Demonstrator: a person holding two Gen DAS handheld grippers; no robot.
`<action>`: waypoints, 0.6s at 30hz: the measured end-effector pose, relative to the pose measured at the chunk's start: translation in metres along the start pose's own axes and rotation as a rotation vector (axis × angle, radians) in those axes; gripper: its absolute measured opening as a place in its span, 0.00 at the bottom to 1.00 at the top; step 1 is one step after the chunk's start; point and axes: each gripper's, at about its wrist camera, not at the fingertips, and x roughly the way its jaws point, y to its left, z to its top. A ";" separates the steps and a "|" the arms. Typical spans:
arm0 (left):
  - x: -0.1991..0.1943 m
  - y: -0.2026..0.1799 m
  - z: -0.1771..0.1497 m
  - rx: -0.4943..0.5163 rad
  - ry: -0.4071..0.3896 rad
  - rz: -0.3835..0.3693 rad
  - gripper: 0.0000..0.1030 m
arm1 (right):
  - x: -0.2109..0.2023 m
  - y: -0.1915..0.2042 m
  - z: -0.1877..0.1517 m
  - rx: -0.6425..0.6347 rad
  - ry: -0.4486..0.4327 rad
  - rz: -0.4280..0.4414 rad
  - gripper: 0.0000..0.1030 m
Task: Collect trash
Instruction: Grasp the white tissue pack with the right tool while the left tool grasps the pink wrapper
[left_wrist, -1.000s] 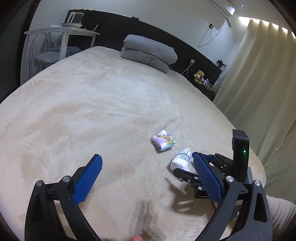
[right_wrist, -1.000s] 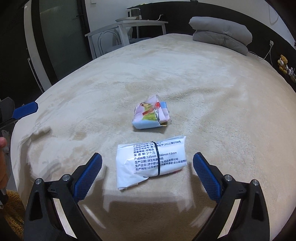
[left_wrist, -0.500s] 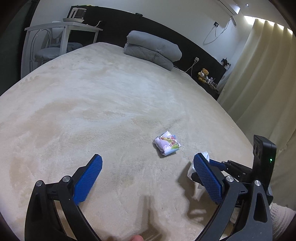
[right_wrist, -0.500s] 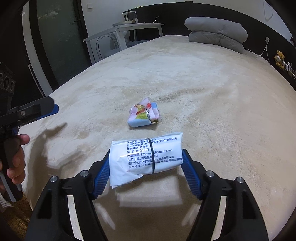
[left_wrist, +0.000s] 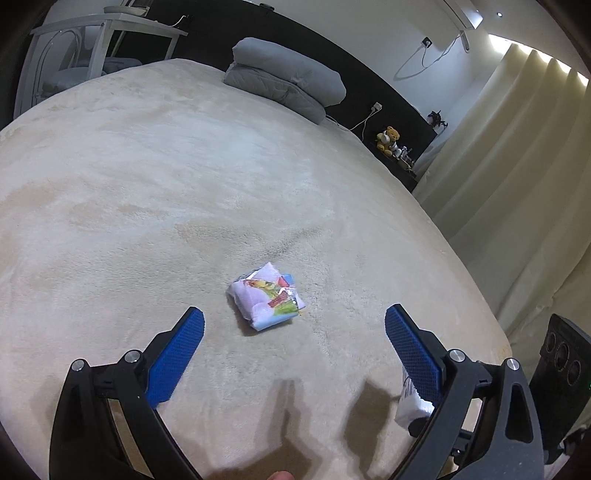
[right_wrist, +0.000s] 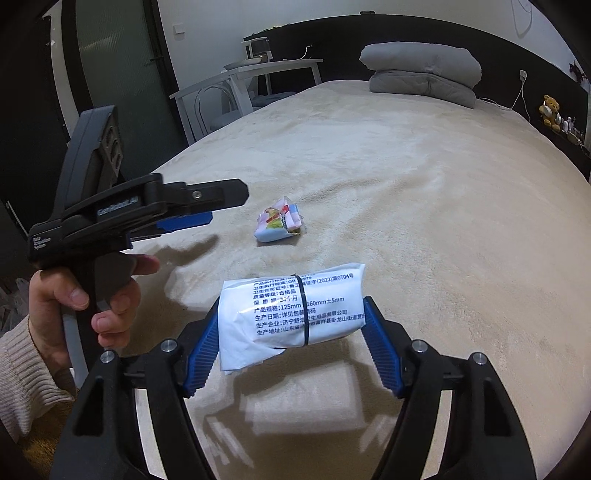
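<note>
Bed (left_wrist: 155, 192): broad beige plush cover, carries all the task's things; soft pile, so anything on it sinks a little.

Pillows (left_wrist: 284, 86): grey, two stacked, at the head edge, well apart from the work.

Left gripper (left_wrist: 293, 334): fingers spread wide, holding nothing, hovering above the bed with the wrapper just ahead, roughly centred between the blue pads (left_wrist: 177, 356).

Right gripper (right_wrist: 290, 345): pinching the white pack across its ends, lifted off the bed; its shadow lies below.

White pack (right_wrist: 291, 314): printed tissue-type packet, banded at the middle, held level near the foot edge. Soft; it bulges between the pads, so hold steady pressure and avoid crushing.

Wrapper (left_wrist: 266, 301): crumpled, colourful, lying loose on the bed, nearer the foot edge than the head.

Step in hand, by judgement: left gripper to collect the wrapper.
- Lower with the fingers astride the wrapper, pads at its two shorter sides.
- Press the tips lightly into the pile so the lower edge is caught.
- Close slowly; the foil may slide or fold flat.
- Lift straight up, clear of the right gripper.

No bin is in view.
</note>
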 end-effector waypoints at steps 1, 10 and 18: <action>0.006 -0.001 0.001 -0.009 0.002 0.007 0.93 | -0.002 -0.001 -0.001 -0.001 -0.001 -0.001 0.69; 0.052 0.008 0.011 -0.081 0.067 0.016 0.81 | -0.014 -0.020 -0.003 0.026 -0.011 -0.002 0.69; 0.074 0.015 0.005 -0.049 0.122 0.065 0.46 | -0.022 -0.024 -0.011 0.081 -0.010 0.038 0.69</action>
